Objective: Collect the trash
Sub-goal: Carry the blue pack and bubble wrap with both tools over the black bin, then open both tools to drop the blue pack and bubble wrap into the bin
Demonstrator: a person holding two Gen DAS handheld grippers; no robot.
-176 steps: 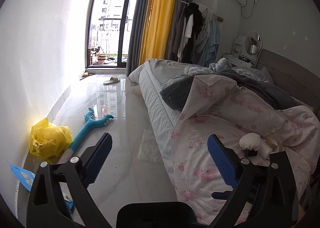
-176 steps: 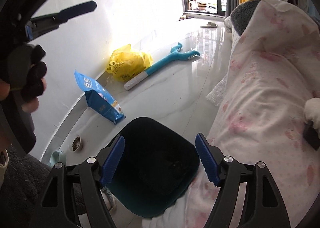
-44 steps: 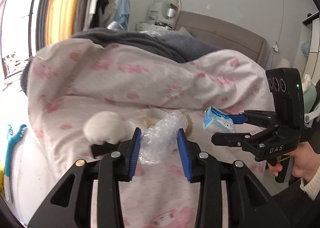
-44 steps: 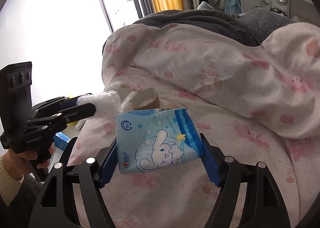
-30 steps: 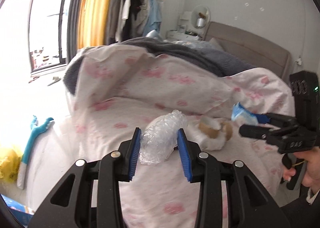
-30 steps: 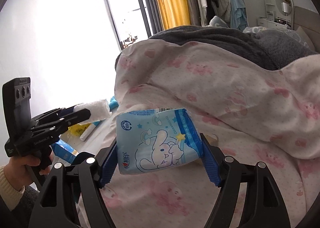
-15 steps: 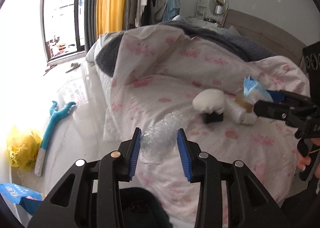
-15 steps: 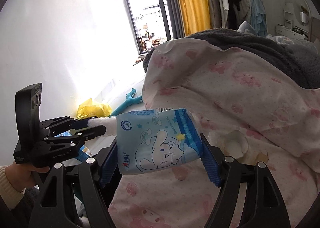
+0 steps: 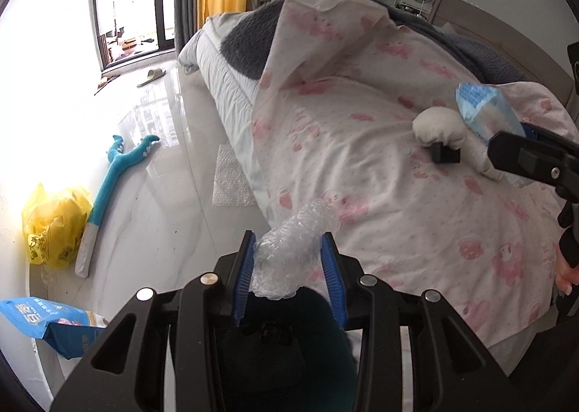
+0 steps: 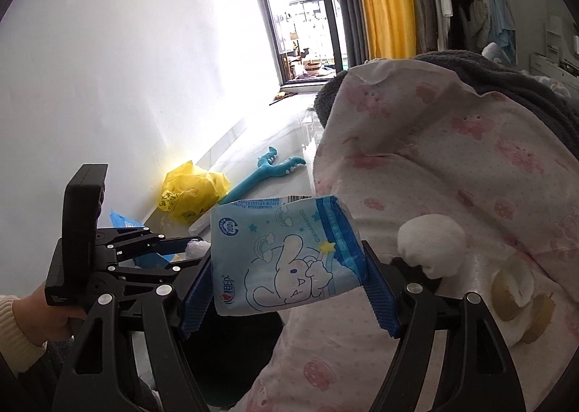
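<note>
My left gripper [image 9: 289,267] is shut on a crumpled wad of clear bubble wrap [image 9: 295,249], held over the dark bin [image 9: 286,350] that stands on the floor by the bed. My right gripper [image 10: 286,274] is shut on a light blue tissue packet [image 10: 286,260] printed with a cartoon rabbit, above the bed's edge. From the left wrist view that packet [image 9: 481,111] and the right gripper [image 9: 521,144] show at the far right. In the right wrist view the left gripper [image 10: 188,249] sits low at the left, over the bin [image 10: 231,350].
A pink-patterned duvet [image 9: 380,129] covers the bed, with a white fluffy item [image 9: 438,126] and a tape roll [image 10: 514,289] on it. On the floor lie a yellow plastic bag [image 9: 50,227], a teal toy stick [image 9: 115,180], a blue pouch [image 9: 54,321] and a bubble wrap sheet [image 9: 231,176].
Both grippers have swung left from over the bed toward the floor side and tipped downward. The bin now lies under the left gripper. Both grips are unchanged.
</note>
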